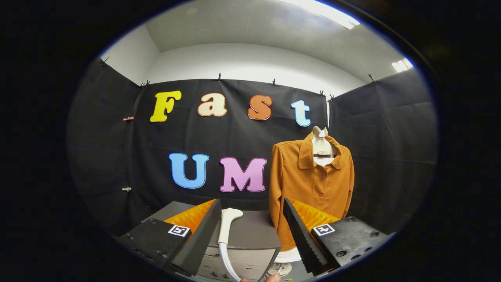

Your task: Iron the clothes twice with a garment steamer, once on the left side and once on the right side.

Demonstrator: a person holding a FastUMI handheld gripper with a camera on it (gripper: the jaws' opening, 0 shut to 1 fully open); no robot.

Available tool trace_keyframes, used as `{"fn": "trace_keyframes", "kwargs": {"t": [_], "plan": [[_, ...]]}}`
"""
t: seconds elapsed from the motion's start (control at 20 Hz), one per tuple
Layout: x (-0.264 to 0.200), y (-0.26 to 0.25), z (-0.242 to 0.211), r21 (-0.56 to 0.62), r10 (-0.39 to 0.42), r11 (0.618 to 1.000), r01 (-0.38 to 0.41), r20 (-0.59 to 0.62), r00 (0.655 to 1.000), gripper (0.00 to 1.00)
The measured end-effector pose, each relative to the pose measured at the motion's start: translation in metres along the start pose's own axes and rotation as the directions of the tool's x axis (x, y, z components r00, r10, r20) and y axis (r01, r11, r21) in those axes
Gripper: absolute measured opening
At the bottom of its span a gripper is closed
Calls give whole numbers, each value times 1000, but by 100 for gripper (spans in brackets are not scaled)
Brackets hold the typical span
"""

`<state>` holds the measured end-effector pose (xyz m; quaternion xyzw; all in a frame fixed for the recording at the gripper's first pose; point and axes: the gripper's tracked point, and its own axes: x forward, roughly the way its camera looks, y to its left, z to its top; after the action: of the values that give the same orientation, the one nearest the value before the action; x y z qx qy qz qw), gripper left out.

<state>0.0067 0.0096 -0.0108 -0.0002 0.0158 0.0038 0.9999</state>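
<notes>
An orange-brown collared shirt [313, 180] hangs on a white mannequin torso [321, 147], beyond my right finger. A white garment steamer head [228, 223] lies on top of a grey cabinet [254, 231], its white hose [227, 262] curving down toward me. My gripper [252, 213] is open, fingers spread wide; the steamer head sits ahead of the gap, close to the left finger, untouched. The right finger [299, 231] covers part of the shirt's lower hem.
The grey cabinet has drawers on its front [238, 266]. Black cloth walls close in the booth behind and on both sides. The mannequin's white base [287, 256] stands beside the cabinet. A fingertip [272, 278] shows below the fingers.
</notes>
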Motion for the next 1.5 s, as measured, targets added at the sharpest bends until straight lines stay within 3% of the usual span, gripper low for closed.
{"fn": "trace_keyframes", "kwargs": {"t": [0.4, 0.9, 1.15, 1.35, 1.5], "plan": [[32, 28, -65, 42, 33, 999, -25, -207, 978, 98], [93, 74, -188, 18, 74, 997, -76, -522, 850, 98], [113, 86, -241, 4, 60, 997, -73, -612, 789, 98], [128, 89, -273, -11, 37, 998, -58, -649, 760, 98], [134, 87, -284, -15, 20, 999, -40, -670, 742, 77]]}}
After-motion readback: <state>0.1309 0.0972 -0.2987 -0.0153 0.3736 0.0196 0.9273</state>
